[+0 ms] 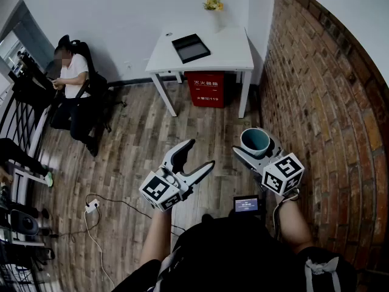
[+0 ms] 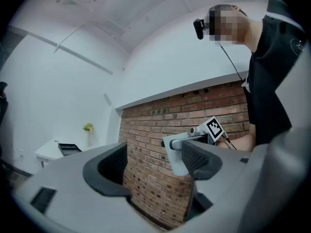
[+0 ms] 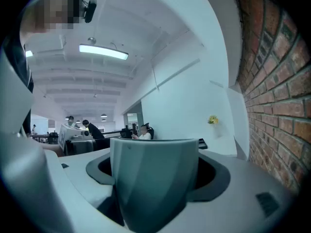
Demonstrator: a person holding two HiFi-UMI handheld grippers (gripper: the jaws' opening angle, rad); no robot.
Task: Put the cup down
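A grey-teal cup (image 1: 255, 140) stands upright between the jaws of my right gripper (image 1: 258, 145), held high above the wooden floor next to the brick wall. In the right gripper view the cup (image 3: 153, 178) fills the gap and both pads press its sides. My left gripper (image 1: 193, 158) hangs to the left of it with its jaws wide apart and nothing between them. The left gripper view shows its dark fingers (image 2: 112, 171) spread, with the brick wall behind and the right gripper's marker cube beyond.
A white table (image 1: 234, 47) stands ahead against the white wall, with a black tray (image 1: 191, 47) and a small vase of yellow flowers (image 1: 214, 6) on it and a red box (image 1: 205, 89) beneath. A seated person (image 1: 72, 87) is at the left. Cables (image 1: 106, 202) lie on the floor.
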